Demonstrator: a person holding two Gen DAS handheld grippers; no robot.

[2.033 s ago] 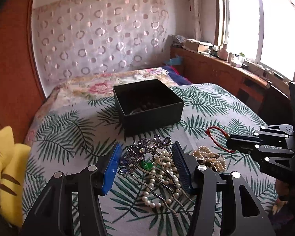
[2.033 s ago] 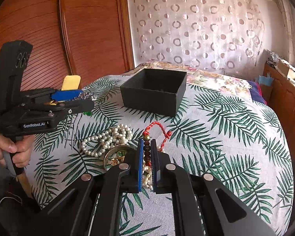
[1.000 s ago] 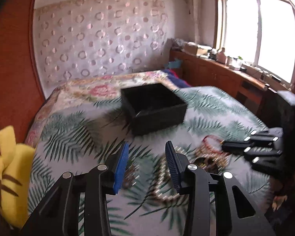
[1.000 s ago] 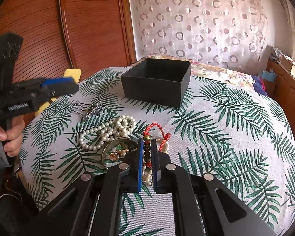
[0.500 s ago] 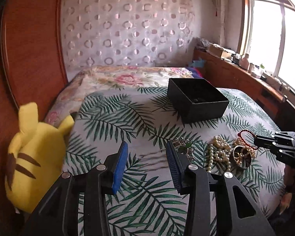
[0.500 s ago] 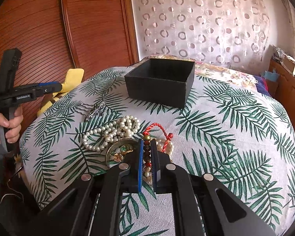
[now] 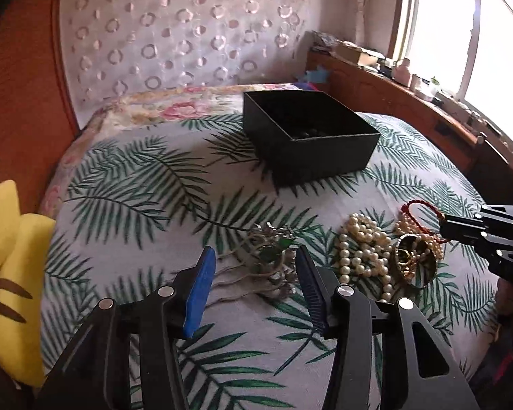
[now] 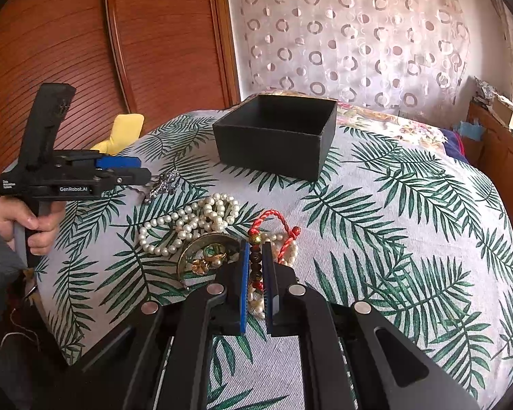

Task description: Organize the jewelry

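An open black box (image 7: 311,136) (image 8: 277,136) stands on the leaf-print cloth. A silver flower hairpin (image 7: 268,256) (image 8: 162,184) lies just ahead of my open left gripper (image 7: 254,273) (image 8: 133,171). Beside it lie a pearl necklace (image 7: 362,249) (image 8: 191,222), a round gold-rimmed piece (image 7: 415,261) (image 8: 207,254) and a red-cord beaded bracelet (image 7: 420,212) (image 8: 273,229). My right gripper (image 8: 255,263) (image 7: 444,227) is nearly shut around the bracelet's dark beads, resting on the cloth.
A yellow plush toy (image 7: 10,266) (image 8: 119,133) sits at the table's left edge. A wooden wardrobe (image 8: 102,51) is behind it. A bed with floral cover (image 7: 174,102) lies beyond the table, and a wooden sill (image 7: 410,102) holds clutter at right.
My left gripper let go of the hairpin, pulled back and left, and has now come forward over it again, open. My right gripper has stayed closed on the bracelet.
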